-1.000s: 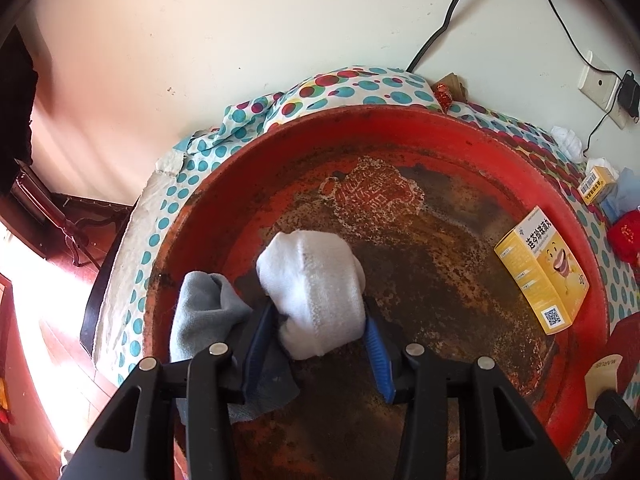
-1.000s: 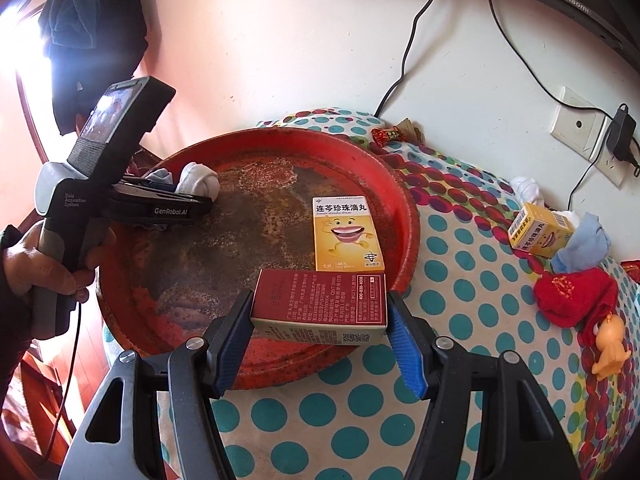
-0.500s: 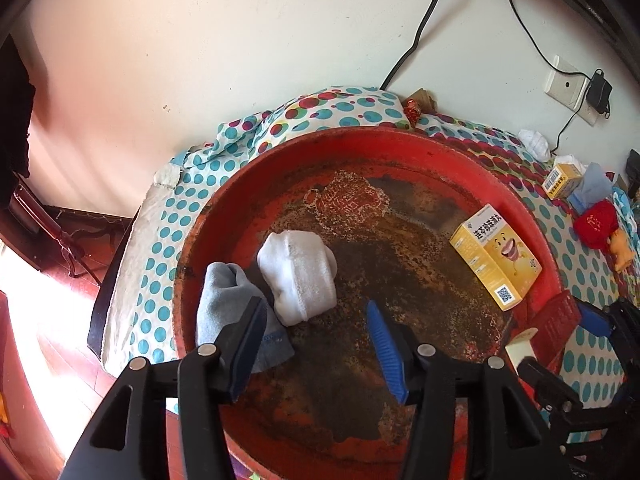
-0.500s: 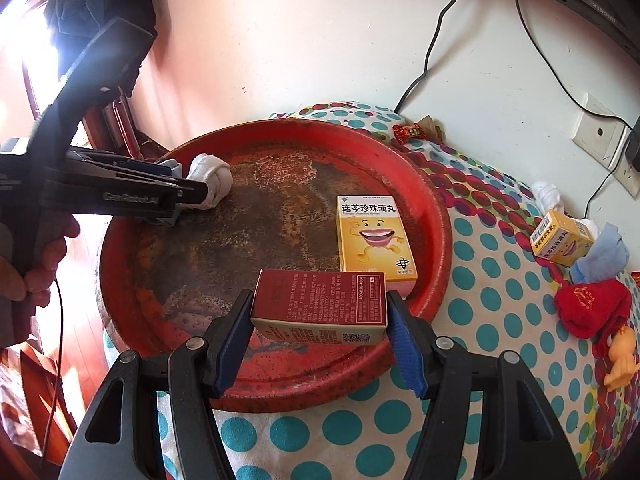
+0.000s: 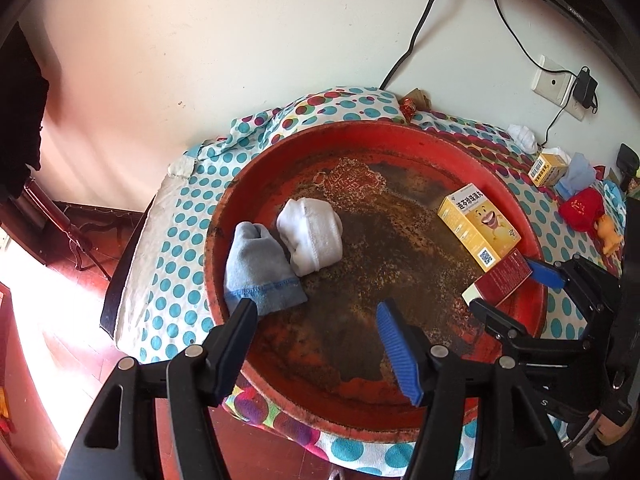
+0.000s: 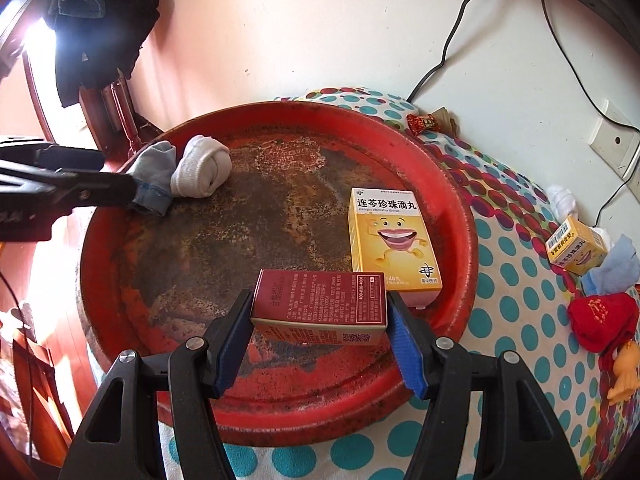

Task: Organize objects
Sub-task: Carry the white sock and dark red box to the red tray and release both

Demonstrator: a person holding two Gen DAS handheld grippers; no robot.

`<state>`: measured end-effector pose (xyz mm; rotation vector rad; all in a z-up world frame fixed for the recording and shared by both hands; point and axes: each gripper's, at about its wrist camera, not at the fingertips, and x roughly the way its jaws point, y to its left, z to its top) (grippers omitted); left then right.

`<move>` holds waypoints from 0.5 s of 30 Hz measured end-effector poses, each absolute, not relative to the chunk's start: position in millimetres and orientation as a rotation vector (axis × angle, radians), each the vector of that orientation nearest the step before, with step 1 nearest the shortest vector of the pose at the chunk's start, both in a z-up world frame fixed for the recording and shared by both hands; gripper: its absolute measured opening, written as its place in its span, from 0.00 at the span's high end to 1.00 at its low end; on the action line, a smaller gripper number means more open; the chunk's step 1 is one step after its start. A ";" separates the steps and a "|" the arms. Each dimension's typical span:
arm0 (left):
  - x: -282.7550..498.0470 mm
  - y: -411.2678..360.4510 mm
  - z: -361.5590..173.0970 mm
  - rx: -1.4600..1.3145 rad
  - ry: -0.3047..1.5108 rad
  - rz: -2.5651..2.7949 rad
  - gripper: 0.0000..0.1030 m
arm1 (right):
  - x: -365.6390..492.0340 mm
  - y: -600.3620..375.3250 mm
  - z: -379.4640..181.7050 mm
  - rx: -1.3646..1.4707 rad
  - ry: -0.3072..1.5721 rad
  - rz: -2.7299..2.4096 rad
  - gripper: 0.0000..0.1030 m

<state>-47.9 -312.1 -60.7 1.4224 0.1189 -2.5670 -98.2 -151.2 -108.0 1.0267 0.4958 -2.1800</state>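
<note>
A worn red round tray (image 5: 320, 136) (image 6: 280, 112) lies on the dotted cloth. At its left side a rolled white sock (image 5: 310, 234) (image 6: 202, 172) rests beside a grey-blue sock (image 5: 258, 268) (image 6: 154, 178). My left gripper (image 5: 316, 312) (image 6: 116, 176) hovers just short of them, its jaws opening with nothing between them. A yellow box (image 5: 478, 226) (image 6: 394, 240) lies flat at the tray's right. My right gripper (image 6: 319, 304) (image 5: 512, 292) is shut on a dark red box (image 6: 320, 308) (image 5: 502, 280), held over the tray's near right part, close to the yellow box.
On the cloth (image 6: 500, 280) right of the tray lie a second yellow box (image 6: 576, 250), a light blue sock (image 6: 612, 268), a red sock (image 6: 602, 318), an orange toy (image 6: 624, 368) and a white sock (image 6: 562, 200). A candy wrapper (image 6: 422, 124) sits by the wall. The table edge drops to wooden floor at left.
My left gripper let go of the white sock, opened wide and drew back and up. My right gripper carried the dark red box forward over the tray rim.
</note>
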 end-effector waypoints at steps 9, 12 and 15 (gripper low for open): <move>-37.1 -308.0 -63.4 1.432 0.140 -2.552 0.38 | -101.3 -154.9 -112.3 1.051 0.501 -2.175 0.40; -35.5 -305.6 -63.8 1.437 0.137 -2.552 0.38 | -101.3 -156.0 -114.0 1.054 0.507 -2.174 0.40; -34.2 -302.6 -64.1 1.442 0.124 -2.547 0.38 | -100.6 -156.1 -114.3 1.054 0.508 -2.177 0.40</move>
